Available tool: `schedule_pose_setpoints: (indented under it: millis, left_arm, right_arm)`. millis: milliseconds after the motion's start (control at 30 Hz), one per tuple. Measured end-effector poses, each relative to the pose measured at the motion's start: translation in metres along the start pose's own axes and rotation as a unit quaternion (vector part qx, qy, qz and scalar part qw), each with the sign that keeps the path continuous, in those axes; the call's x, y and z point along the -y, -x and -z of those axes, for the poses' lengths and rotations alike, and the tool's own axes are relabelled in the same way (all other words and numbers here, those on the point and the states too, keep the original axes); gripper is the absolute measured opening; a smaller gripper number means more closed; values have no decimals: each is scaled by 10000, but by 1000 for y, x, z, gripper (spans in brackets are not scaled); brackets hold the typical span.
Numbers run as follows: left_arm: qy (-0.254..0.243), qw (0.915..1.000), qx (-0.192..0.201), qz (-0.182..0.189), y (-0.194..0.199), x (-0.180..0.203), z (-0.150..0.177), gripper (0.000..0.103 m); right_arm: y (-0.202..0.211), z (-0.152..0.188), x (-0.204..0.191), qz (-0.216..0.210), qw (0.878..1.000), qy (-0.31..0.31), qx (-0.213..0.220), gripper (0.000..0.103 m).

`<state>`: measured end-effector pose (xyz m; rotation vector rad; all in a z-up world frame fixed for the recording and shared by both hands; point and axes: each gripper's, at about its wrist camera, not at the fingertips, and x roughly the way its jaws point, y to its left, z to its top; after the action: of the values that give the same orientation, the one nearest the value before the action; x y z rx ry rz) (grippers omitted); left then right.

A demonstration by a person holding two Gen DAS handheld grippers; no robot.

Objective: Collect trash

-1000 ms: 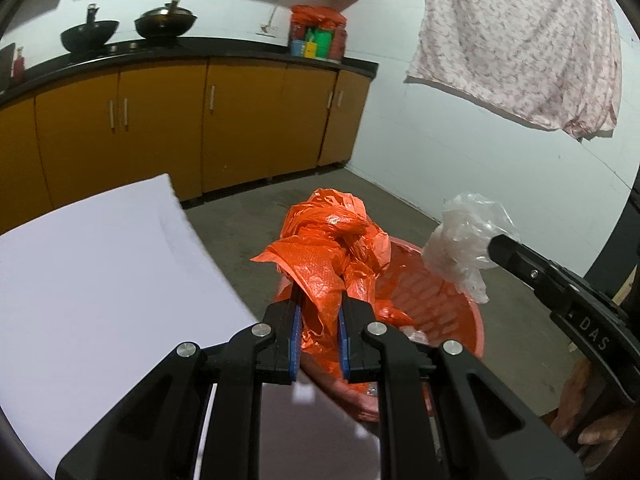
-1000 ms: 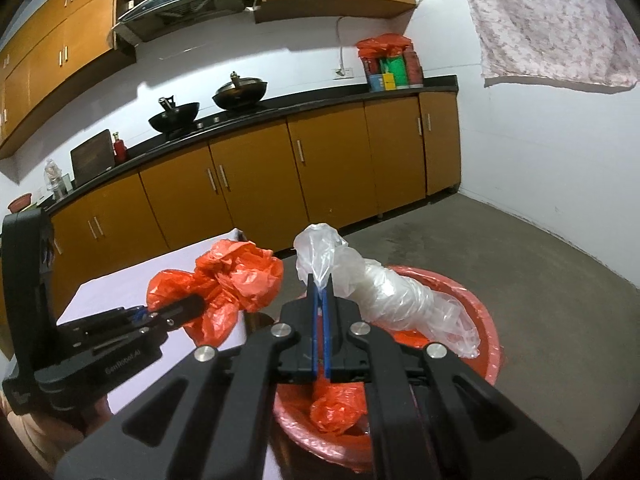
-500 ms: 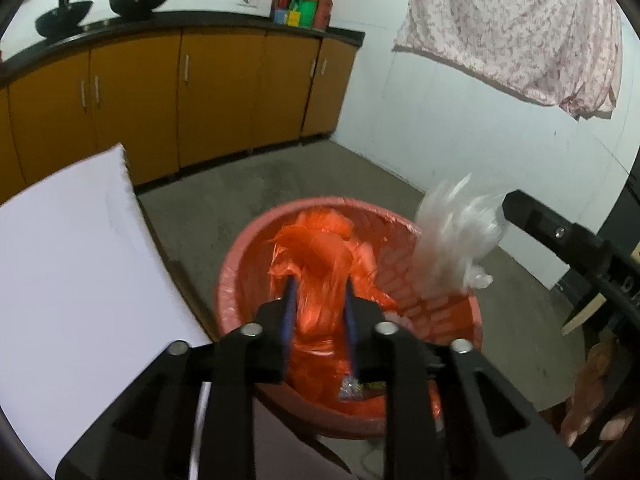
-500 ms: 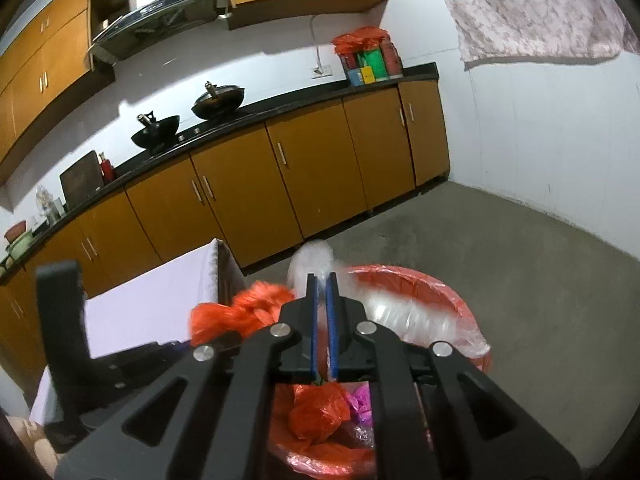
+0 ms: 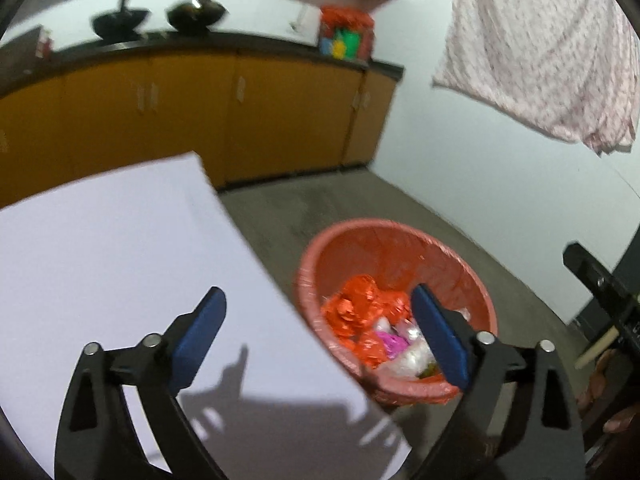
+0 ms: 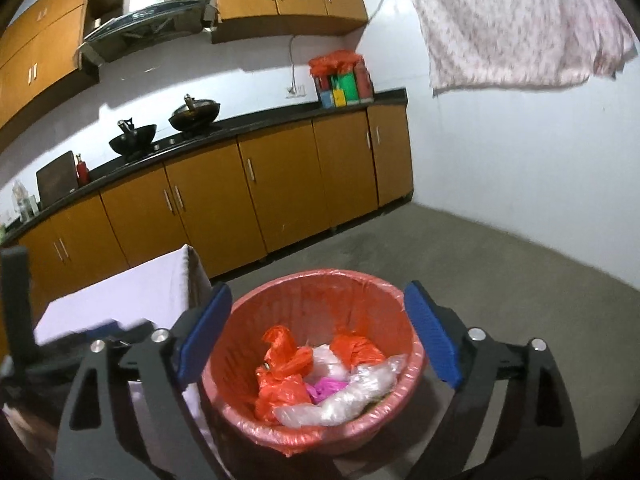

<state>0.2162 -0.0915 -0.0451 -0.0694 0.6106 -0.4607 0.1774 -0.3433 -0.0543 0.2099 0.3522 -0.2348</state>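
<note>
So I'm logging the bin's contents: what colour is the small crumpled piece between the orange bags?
Bright pink piece, clearest in the right wrist view.

Two black woks sit on the dark counter over orange cabinets. A patterned cloth hangs against the white wall.

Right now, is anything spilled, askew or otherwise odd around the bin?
Nothing stands out. The orange bags, clear bag and a pink scrap all lie inside the red bin, with nothing hanging over its rim. Both the left claw and right claw are open and empty.
</note>
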Motion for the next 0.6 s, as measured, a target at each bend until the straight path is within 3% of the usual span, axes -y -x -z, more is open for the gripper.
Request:
schedule_pose_setpoints:
  millis: [133, 300, 600]
  left_arm:
    - [-73, 9980, 385, -504, 46, -6, 7, 101]
    - [5, 9900, 748, -1199, 99, -19, 18, 101]
    - [13, 9779, 1078, -1791, 158, -23, 44, 101]
  right_arm:
    - [32, 5, -8, -61, 9998, 94, 158, 92]
    - [68, 12, -23, -179, 9994, 234, 167, 99]
    - [115, 32, -60, -13, 9966, 770, 285, 99]
